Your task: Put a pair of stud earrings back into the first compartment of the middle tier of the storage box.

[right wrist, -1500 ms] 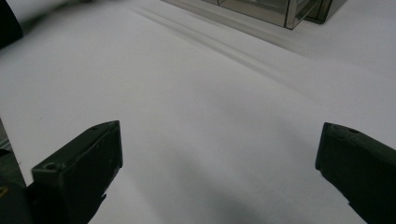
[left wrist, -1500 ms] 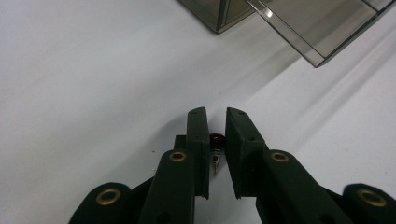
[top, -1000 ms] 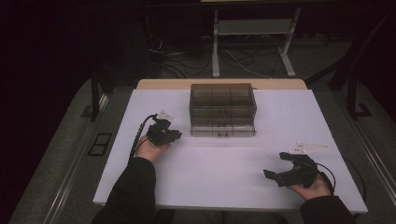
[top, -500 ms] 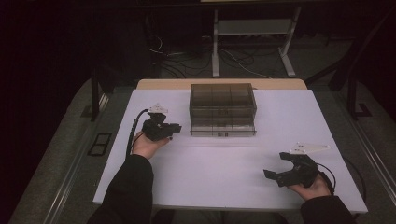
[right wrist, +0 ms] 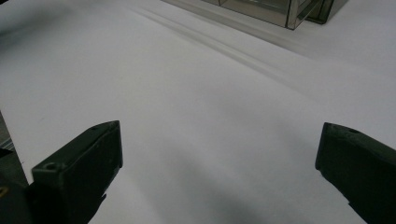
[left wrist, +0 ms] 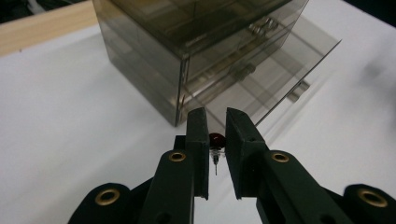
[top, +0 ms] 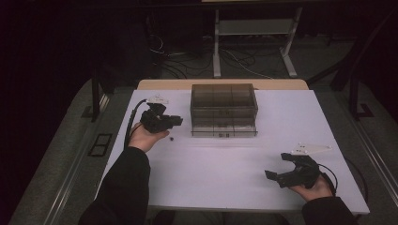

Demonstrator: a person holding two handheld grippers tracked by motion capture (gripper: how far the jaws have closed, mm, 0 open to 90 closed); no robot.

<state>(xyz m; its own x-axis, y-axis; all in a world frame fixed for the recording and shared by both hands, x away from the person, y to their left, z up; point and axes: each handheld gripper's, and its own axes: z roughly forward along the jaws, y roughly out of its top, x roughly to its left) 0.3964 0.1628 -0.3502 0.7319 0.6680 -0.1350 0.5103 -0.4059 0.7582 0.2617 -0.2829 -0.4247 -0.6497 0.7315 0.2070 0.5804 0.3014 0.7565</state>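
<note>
Left tongs: closed on a small dark-red pin, pinched at its head with the metal point hanging free, apparently for carrying. In the high view these tongs are held above the counter at 9 o'clock of the smoky clear drawer box, bottom drawer pulled out. Right tongs: jaws wide apart, empty, rested low at 5 o'clock. Counter: white, matte, on a wooden top. Room: dark, cables and a metal stand behind.

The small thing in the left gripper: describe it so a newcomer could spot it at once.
Start at the smoky see-through drawer box on the white table. Just before its near corner, the left gripper pinches a tiny pin: a dark red round head with a thin metal point hanging below it.
</note>
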